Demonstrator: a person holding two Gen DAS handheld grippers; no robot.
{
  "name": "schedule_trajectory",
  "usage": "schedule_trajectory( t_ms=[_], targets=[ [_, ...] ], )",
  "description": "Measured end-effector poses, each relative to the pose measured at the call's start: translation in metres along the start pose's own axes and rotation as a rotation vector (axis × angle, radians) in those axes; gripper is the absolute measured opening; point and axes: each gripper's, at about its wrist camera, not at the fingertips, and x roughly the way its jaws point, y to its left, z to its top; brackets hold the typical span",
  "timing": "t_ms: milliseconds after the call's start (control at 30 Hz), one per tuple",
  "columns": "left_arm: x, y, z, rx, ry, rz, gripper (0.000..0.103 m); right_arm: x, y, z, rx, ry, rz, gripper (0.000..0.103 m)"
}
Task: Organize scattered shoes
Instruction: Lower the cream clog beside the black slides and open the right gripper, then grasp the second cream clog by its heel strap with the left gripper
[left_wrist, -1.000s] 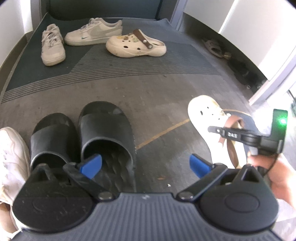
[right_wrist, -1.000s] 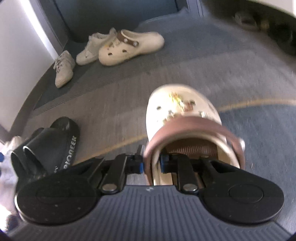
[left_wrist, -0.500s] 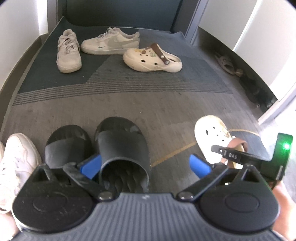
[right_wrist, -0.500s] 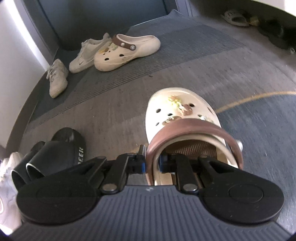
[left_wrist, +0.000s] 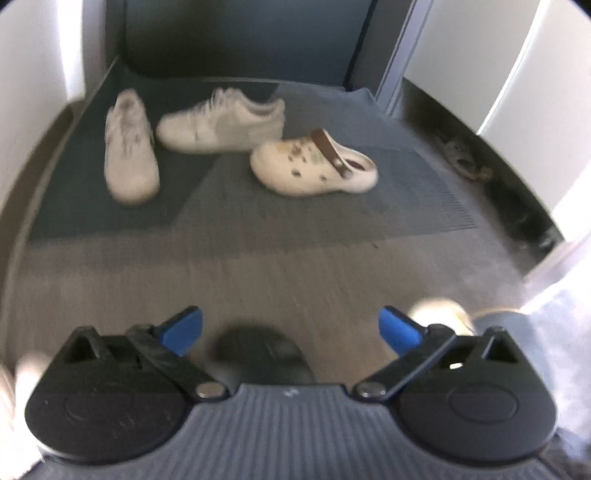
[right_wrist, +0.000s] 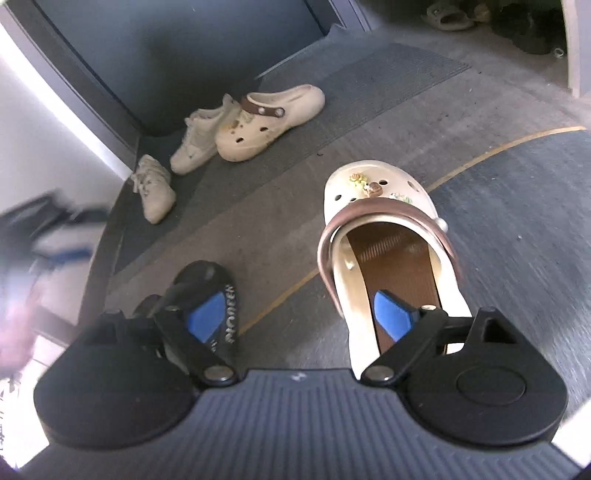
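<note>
Release of one clog, with its mate waiting: we see the right gripper (right_wrist: 301, 314) with its jaws opening, spread wide; one blue pad sits over the near clog (right_wrist: 391, 236) above its brown footbed while the other lies off to the side over the black slides (right_wrist: 207, 291), and neither pad presses on anything, so we judge the clog set down and let go. It lies on the grey floor, toe pointing away, just beside a thin yellow floor line (right_wrist: 498, 147) and near the slides. The left gripper (left_wrist: 290, 326) is likewise wide open and holds nothing; the dark toe of a slide (left_wrist: 258, 354) shows blurred between and below its fingers. We read the step in hand as pairing the clogs — the far clog (left_wrist: 314, 166) rests on the ribbed doormat (left_wrist: 406, 199), lying crosswise to the near one, close to two pale sneakers (left_wrist: 131, 155). The next move, in our judgement, calls for reaching to that far clog, gripping it by the heel rim or strap, and carrying it back beside its mate. Room is generous — bare floor lies between the two groups. Edges to mind are the white wall (right_wrist: 44, 122) at the left of the right wrist view, the dark door (left_wrist: 240, 37) behind the mat, and the shadowed recess with other footwear (left_wrist: 461, 155) on the far right.
</note>
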Motion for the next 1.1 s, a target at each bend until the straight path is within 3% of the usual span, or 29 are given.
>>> schedule_trajectory(
  t_ms=[133,300,433,533,667,767,967,1100],
  targets=[
    [0.037,-0.011,0.051,0.062,-0.015,0.035,0.103,-0.008,0.009,0.005,-0.058,-0.040,-0.008,0.090],
    [0.101,0.000,0.127,-0.055,0.048,0.006,0.102,-0.001,0.015,0.026,-0.054,-0.076,0.024,0.090],
    [0.151,-0.003,0.169,-0.057,0.075,0.098,0.102,0.012,0.015,0.039,-0.053,-0.071,0.041,0.090],
    [0.195,-0.026,0.186,0.086,0.057,0.248,0.098,0.022,0.012,0.047,-0.041,-0.066,0.043,0.090],
    [0.241,-0.047,0.199,0.021,0.024,0.224,0.098,0.050,0.007,0.067,-0.056,-0.051,0.037,0.090],
    [0.267,-0.068,0.201,0.035,0.010,0.231,0.098,0.062,0.002,0.081,-0.060,-0.044,0.055,0.090],
    [0.311,-0.099,0.197,0.105,-0.002,0.366,0.097,0.071,-0.016,0.088,-0.046,-0.054,0.047,0.090],
    [0.325,-0.110,0.197,0.090,0.008,0.441,0.083,0.070,-0.027,0.087,-0.012,-0.062,0.030,0.090]
  ],
)
